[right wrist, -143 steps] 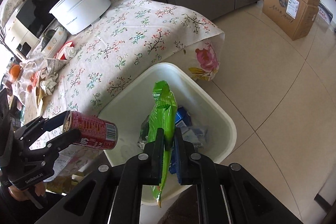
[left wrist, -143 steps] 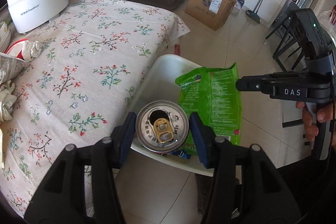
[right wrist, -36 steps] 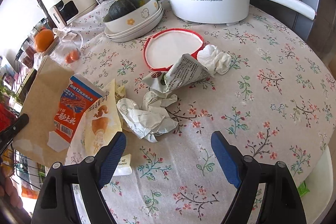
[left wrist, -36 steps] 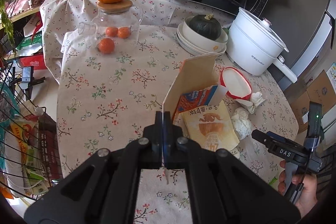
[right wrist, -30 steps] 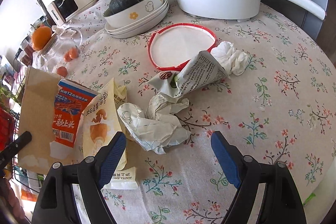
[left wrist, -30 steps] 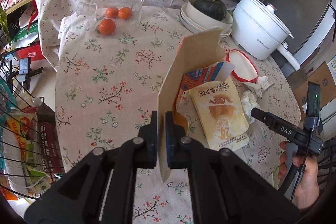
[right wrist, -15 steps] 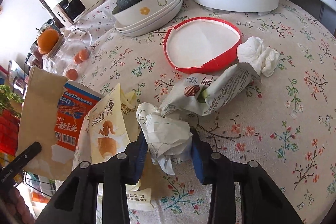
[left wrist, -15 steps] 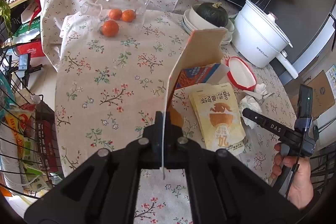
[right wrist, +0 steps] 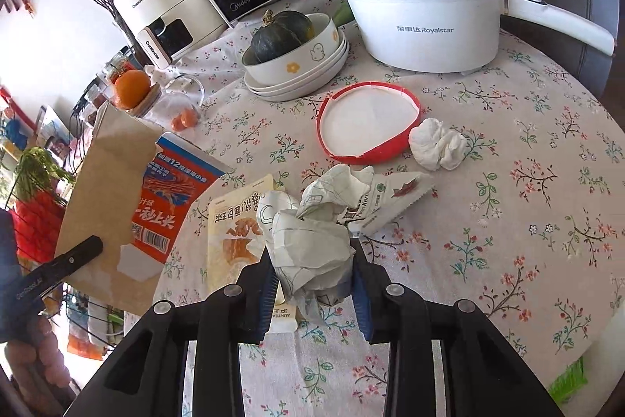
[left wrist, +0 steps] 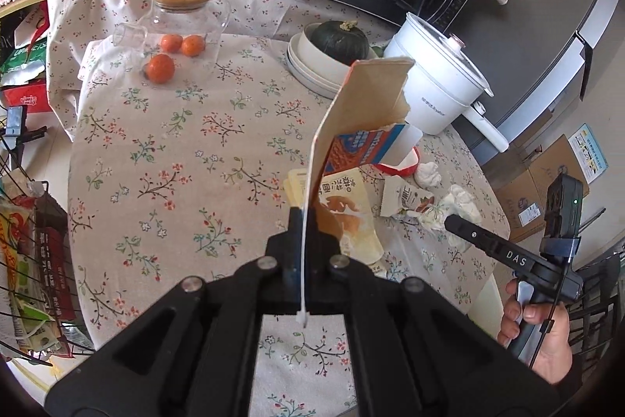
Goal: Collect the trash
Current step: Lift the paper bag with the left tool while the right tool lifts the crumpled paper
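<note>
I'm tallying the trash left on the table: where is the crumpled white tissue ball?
In the right wrist view, the crumpled white tissue ball lies on the floral tablecloth, right of centre, touching the red-rimmed round lid, in front of the white electric pot.

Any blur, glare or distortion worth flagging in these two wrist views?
Left wrist: sharp, heavy fisheye bending, dark corners; the cardboard in the left claw hides part of the table.
Right wrist: sharp, same bending, bright wall upper left; the paper wad in the right claw is clear.

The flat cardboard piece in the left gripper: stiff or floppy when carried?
The cardboard piece stands upright from the shut left gripper without drooping, so probably fairly stiff and light. Pinched only at its bottom edge, it may sway or pivot.
</note>
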{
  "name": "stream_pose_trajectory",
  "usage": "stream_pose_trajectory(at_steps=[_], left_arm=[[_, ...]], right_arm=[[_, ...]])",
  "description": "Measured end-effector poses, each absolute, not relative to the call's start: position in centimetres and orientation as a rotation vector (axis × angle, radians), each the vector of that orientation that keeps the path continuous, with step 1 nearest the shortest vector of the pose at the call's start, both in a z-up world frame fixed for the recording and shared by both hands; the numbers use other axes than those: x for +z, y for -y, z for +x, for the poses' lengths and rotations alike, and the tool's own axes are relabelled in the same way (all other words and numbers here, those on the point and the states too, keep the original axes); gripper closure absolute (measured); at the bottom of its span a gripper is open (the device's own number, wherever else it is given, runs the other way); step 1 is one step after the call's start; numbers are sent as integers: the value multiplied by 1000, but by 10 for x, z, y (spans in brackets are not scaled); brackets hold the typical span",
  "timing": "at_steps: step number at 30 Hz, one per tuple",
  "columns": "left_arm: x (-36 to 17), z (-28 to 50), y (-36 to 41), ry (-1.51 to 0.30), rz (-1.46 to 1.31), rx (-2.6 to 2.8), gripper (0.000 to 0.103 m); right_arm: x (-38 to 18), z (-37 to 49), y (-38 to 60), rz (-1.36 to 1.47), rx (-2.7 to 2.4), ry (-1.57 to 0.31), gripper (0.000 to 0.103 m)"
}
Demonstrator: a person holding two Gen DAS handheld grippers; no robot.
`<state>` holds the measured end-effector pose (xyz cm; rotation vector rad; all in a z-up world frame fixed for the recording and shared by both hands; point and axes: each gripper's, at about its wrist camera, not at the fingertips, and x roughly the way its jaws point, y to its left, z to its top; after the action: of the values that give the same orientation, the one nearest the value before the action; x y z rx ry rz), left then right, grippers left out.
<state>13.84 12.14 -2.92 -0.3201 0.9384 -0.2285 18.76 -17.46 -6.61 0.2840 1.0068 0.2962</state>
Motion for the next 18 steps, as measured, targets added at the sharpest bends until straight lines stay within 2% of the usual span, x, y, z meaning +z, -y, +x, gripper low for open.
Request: stream_pose_trajectory(at_steps=[18], left_arm=[[-39,120,1,-1001,-224,-499,103]], right_arm=[[-50,120,300,340,116,-1008,69]])
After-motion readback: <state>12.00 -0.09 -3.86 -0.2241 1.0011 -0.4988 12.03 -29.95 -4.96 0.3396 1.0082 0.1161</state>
